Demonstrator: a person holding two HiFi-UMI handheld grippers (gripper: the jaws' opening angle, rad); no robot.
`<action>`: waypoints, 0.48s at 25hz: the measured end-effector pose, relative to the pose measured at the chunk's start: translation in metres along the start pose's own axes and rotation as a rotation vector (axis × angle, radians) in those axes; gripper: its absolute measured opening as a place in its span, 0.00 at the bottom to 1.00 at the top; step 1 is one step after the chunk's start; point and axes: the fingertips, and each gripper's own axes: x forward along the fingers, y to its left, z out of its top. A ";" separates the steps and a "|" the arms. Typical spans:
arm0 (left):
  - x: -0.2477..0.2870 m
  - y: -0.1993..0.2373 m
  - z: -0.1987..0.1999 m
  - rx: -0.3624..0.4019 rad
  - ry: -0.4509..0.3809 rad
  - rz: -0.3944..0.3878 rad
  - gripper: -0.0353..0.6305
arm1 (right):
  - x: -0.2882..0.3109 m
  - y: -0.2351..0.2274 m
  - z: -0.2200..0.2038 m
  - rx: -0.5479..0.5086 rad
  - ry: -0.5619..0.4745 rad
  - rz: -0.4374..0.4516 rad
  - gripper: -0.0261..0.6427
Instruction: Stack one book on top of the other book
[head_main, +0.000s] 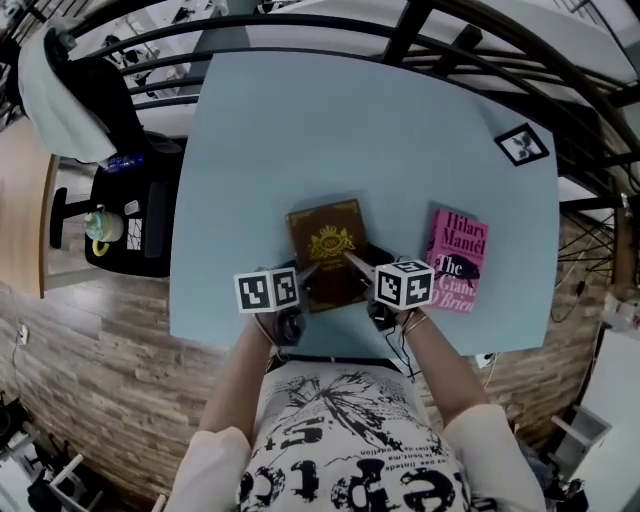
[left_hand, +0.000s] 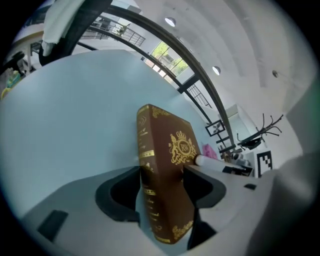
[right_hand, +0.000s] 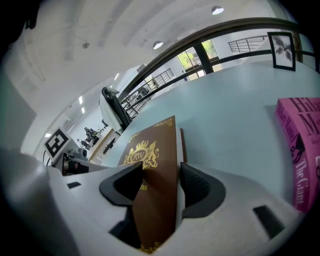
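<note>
A brown book (head_main: 327, 245) with a gold crest lies in the middle of the pale blue table (head_main: 300, 120), its near edge between both grippers. In the left gripper view the brown book (left_hand: 167, 175) stands spine-first between the wide-set jaws of my left gripper (left_hand: 162, 192), which is open around it. My right gripper (right_hand: 160, 187) is shut on the brown book (right_hand: 155, 170), one pad on the cover and the other at the page side. A pink book (head_main: 458, 258) lies flat to the right, apart from both grippers; this pink book (right_hand: 300, 150) fills the right edge of the right gripper view.
A framed marker card (head_main: 522, 144) sits at the table's far right corner. A black chair draped with white cloth (head_main: 70, 90) stands beyond the left edge. Dark railings run along the far side. The table's near edge (head_main: 300, 345) is just under my hands.
</note>
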 end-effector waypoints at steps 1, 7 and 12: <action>0.002 -0.002 -0.001 0.008 0.011 -0.008 0.46 | 0.000 0.000 0.000 0.004 -0.005 -0.005 0.38; 0.003 -0.006 -0.002 0.058 0.038 -0.001 0.46 | -0.005 -0.001 -0.003 0.022 -0.010 -0.055 0.37; 0.001 -0.020 -0.009 0.127 0.067 0.002 0.46 | -0.025 -0.003 -0.011 0.043 -0.004 -0.078 0.36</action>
